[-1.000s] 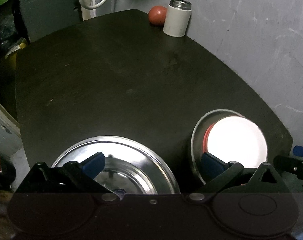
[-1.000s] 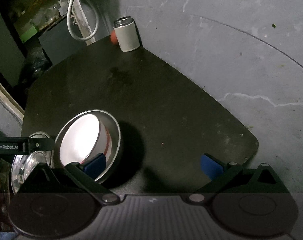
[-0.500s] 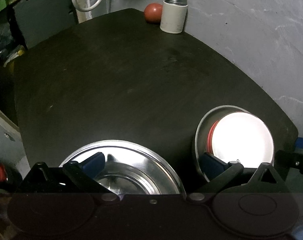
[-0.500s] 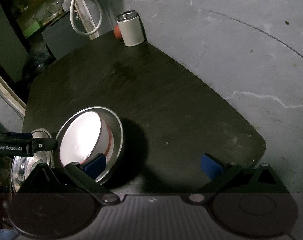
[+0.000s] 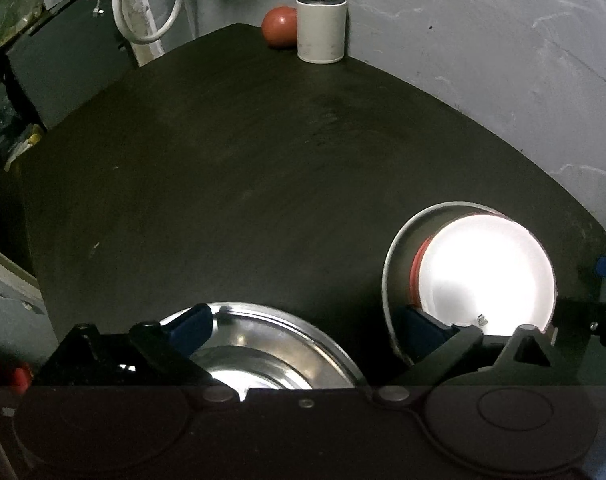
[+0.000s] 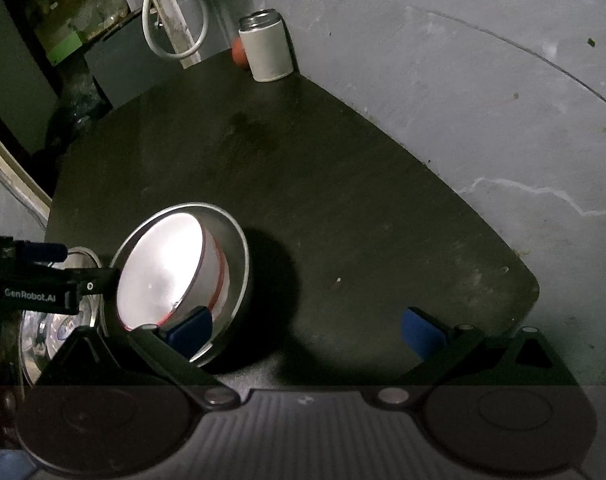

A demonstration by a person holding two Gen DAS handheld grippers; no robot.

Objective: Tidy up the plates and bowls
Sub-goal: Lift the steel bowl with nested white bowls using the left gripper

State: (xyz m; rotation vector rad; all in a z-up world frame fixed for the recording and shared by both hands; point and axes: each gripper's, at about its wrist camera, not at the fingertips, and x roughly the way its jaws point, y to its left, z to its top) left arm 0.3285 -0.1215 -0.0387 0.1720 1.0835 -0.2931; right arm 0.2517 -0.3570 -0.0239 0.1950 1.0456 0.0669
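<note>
Since a second earlier the left gripper (image 5: 303,326) had begun closing, jaws wide apart, a steel plate (image 5: 287,344) between them, unpressed. White bowl (image 6: 163,268) inside a steel bowl (image 6: 239,264) sat by the open, empty right gripper (image 6: 305,330), on the dark table (image 5: 263,168).

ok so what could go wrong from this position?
1. The white bowl sits tilted inside the metal bowl, not nested flat; a nudge could tip it or slide both.
2. That metal bowl is near the table front edge, so a push could send it off.
3. The left gripper, jaws wide, hovers over the steel plate; the shiny rim may slip on grasp.
</note>
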